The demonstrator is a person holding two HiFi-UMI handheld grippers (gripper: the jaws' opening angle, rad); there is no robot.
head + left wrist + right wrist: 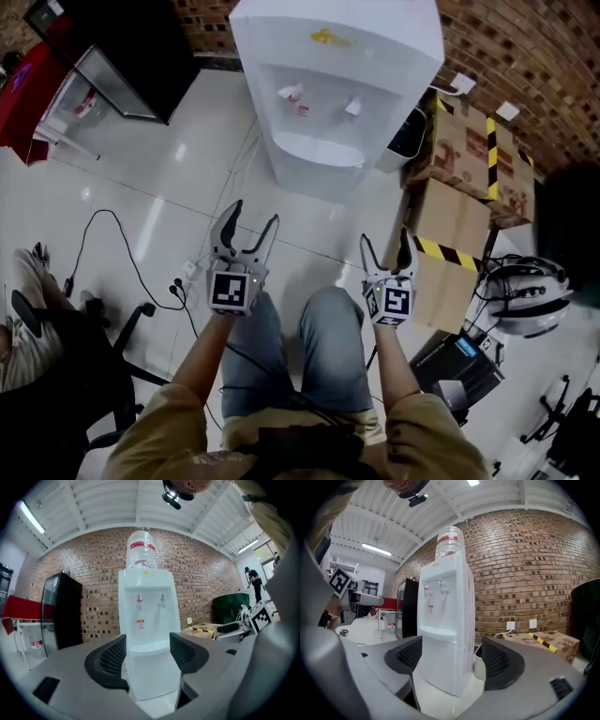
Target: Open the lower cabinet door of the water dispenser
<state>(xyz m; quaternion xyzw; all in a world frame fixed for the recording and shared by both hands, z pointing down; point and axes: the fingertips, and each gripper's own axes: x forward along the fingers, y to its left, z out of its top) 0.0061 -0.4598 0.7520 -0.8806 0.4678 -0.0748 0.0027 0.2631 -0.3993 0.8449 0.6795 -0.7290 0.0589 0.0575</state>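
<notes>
The white water dispenser (333,89) stands against the brick wall with a bottle on top; its lower cabinet door (151,674) faces me, closed. My left gripper (254,218) hangs open in front of the dispenser, a short way off, with nothing between its fingers. My right gripper (384,240) is open too, level with the left and to its right, near the cardboard boxes. In the left gripper view the dispenser (147,620) shows straight ahead between the open jaws of the left gripper (147,660). The right gripper (449,660) frames the dispenser (443,630) from its right corner.
Cardboard boxes (466,187) with yellow-black tape stand right of the dispenser. A black cabinet (122,47) and a red table (28,84) are at the far left. A cable and power strip (185,274) lie on the tiles. An office chair (56,375) is at left, a helmet (527,295) at right.
</notes>
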